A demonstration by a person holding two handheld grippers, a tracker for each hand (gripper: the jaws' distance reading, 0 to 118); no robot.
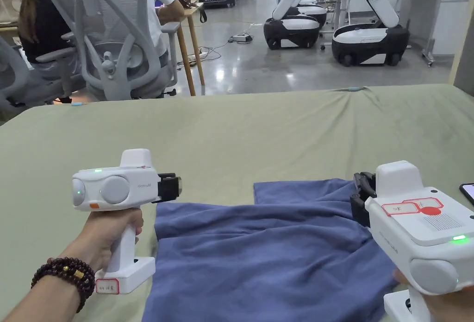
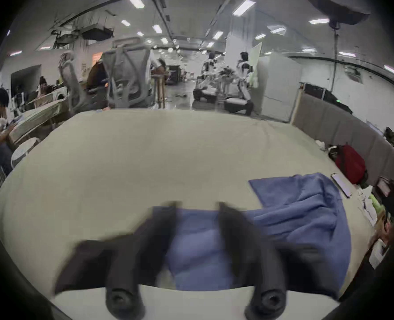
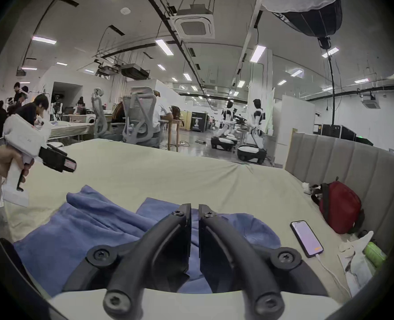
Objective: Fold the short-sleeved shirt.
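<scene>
On the near part of the bed (image 1: 231, 128), toward its right side, my blue shirt (image 1: 277, 253) lies rumpled on the pale green sheet, seen from the head view. My left gripper (image 1: 178, 186) hangs over the shirt's far left corner and my right gripper (image 1: 358, 188) sits at its right edge, above the cloth. A phone (image 1: 467, 192) peeks in at the bed's right edge, and there are office chairs (image 1: 115, 35) and wheeled robots (image 1: 365, 35) on the floor past the far edge.

In the left gripper view things are pretty blurry, but my jaws stand apart with the shirt (image 2: 306, 209) showing in the gap under them, nothing pinched.

In the right gripper view my jaws are nearly together, just a thin slit left, and I'm not clamping anything, the shirt (image 3: 87, 228) is simply underneath. The left gripper (image 3: 70, 164) floats over the bed's left side with my hand (image 3: 4, 161) on its handle; can't tell its jaws from here. The phone (image 3: 306, 238) lies just right of the shirt, and a red bag (image 3: 341, 209) leans by the headboard (image 3: 352, 163).
</scene>
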